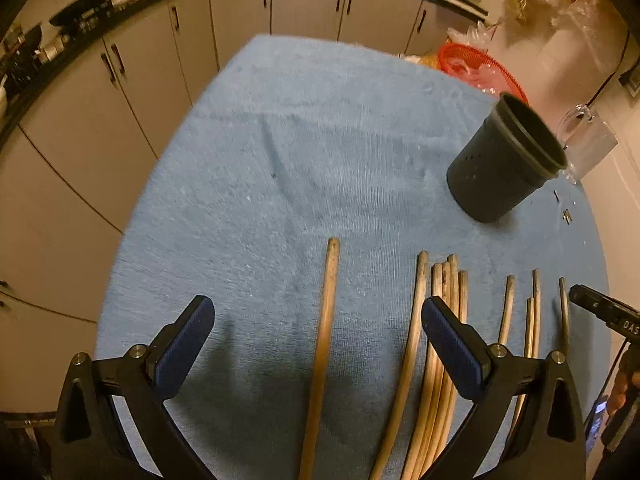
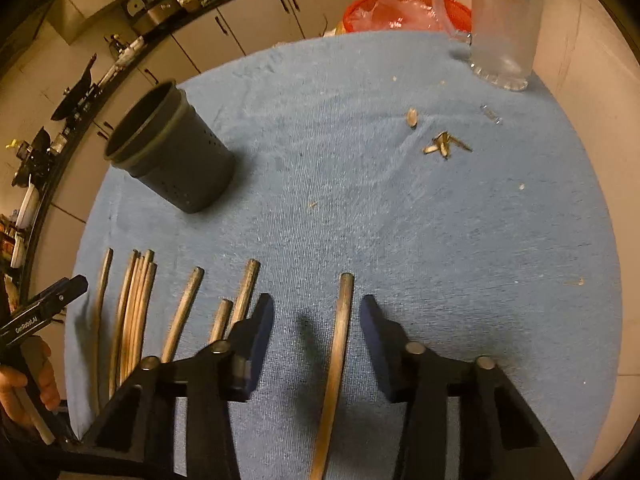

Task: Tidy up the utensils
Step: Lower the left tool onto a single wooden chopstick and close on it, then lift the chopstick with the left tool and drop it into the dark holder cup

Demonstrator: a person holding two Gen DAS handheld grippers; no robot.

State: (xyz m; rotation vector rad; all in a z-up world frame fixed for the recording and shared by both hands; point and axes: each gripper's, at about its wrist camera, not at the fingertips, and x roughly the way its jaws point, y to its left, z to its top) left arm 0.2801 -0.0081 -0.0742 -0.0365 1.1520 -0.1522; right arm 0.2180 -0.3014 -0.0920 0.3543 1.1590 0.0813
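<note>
Black left gripper [image 1: 318, 322] fingers spread wide, nothing between the pads, straddling a lone tan wooden chopstick [image 1: 325, 328] lying flat on the blue terry towel [image 1: 304, 152] over the table. Right gripper [image 2: 317, 322] fingers also apart, hanging over another single greyish chopstick [image 2: 339, 344], not touching it as far as can be judged. Loose row of wooden chopsticks [image 1: 442, 320] lies on the near side of the dark perforated plastic utensil cup [image 1: 506, 160], roughly parallel, well apart from it. Cup stands upright and looks empty. Clear glass pitcher [image 2: 502, 20] beyond cup, red mesh basket [image 2: 404, 10] behind that. Small debris bits [image 2: 444, 145] on towel. Chopsticks probably light, stiff, thin, prone to rolling; towel nap should damp that. Best pinch mid-shaft, across the width.
</note>
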